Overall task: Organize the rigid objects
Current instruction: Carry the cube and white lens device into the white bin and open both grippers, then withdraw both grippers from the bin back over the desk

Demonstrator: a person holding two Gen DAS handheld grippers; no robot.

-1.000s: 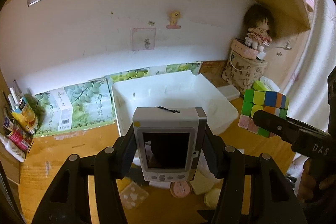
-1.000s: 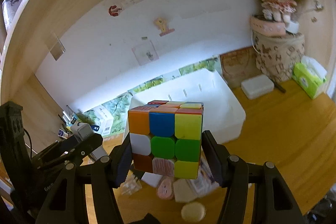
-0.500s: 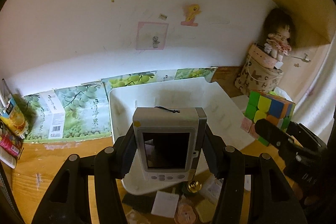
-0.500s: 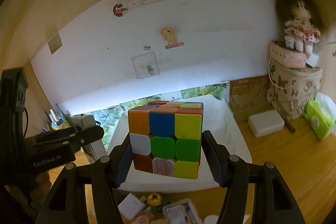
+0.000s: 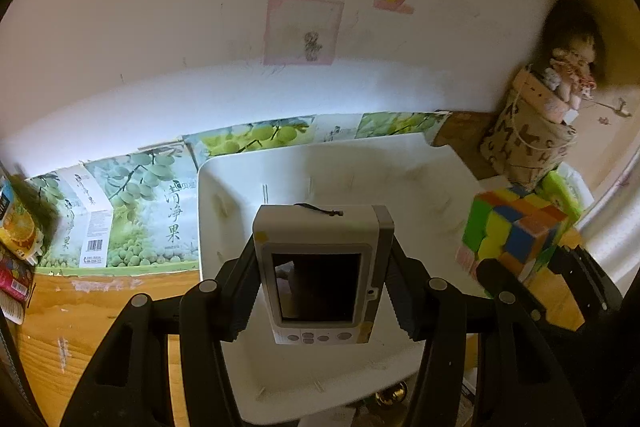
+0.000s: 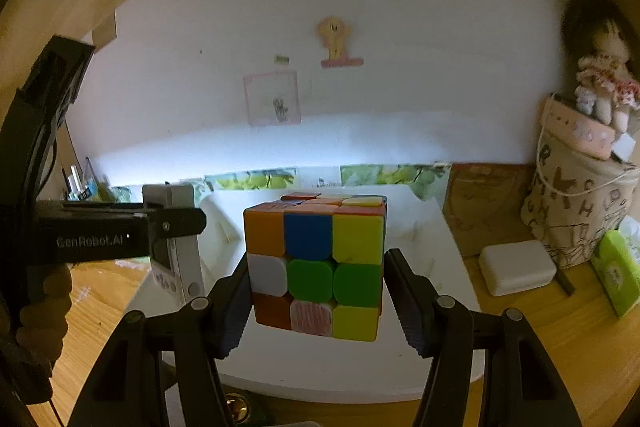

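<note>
My left gripper is shut on a small white handheld device with a dark screen and holds it above the white plastic bin. My right gripper is shut on a multicoloured puzzle cube and holds it above the same bin. In the left wrist view the cube and the right gripper show at the right, over the bin's right side. In the right wrist view the device and the left gripper show at the left.
The bin stands on a wooden desk against a white wall. Green grape-print boxes line the wall at the left. A fabric bag with a doll, a white case and a green packet stand at the right. Small items lie in front of the bin.
Both grippers have moved forward with their objects and now hang over the bin. The small items on the desk in front have slipped almost out of view below.
</note>
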